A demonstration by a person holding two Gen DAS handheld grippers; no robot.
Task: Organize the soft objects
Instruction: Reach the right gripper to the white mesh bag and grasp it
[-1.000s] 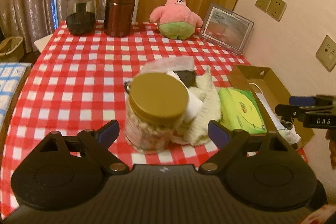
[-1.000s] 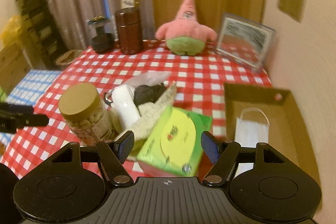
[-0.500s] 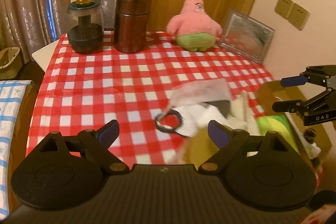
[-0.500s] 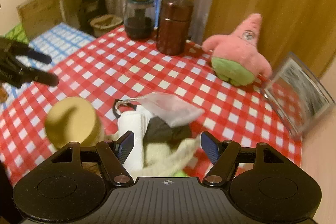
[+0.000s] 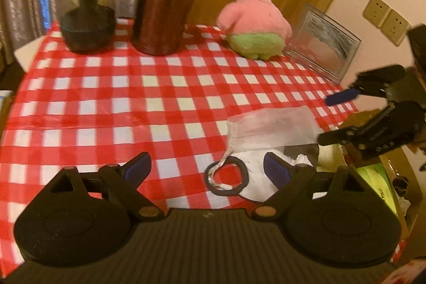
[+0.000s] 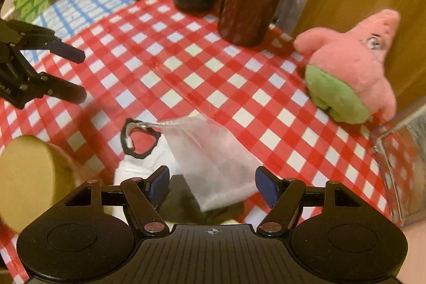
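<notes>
Face mask (image 6: 213, 156) lies draped over a small pile on the checked tabletop (image 5: 133, 97), just ahead of your right gripper (image 6: 211, 185), whose fingers have just been opening and hold nothing. Close carelessly and you snag the black ring (image 6: 138, 137) underneath. Your left gripper (image 5: 207, 169) gapes wide, empty, beside the pile.

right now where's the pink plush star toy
The pink plush star stands at the table's far edge, between the brown canister and the framed picture; in the right wrist view it is far right.
</notes>
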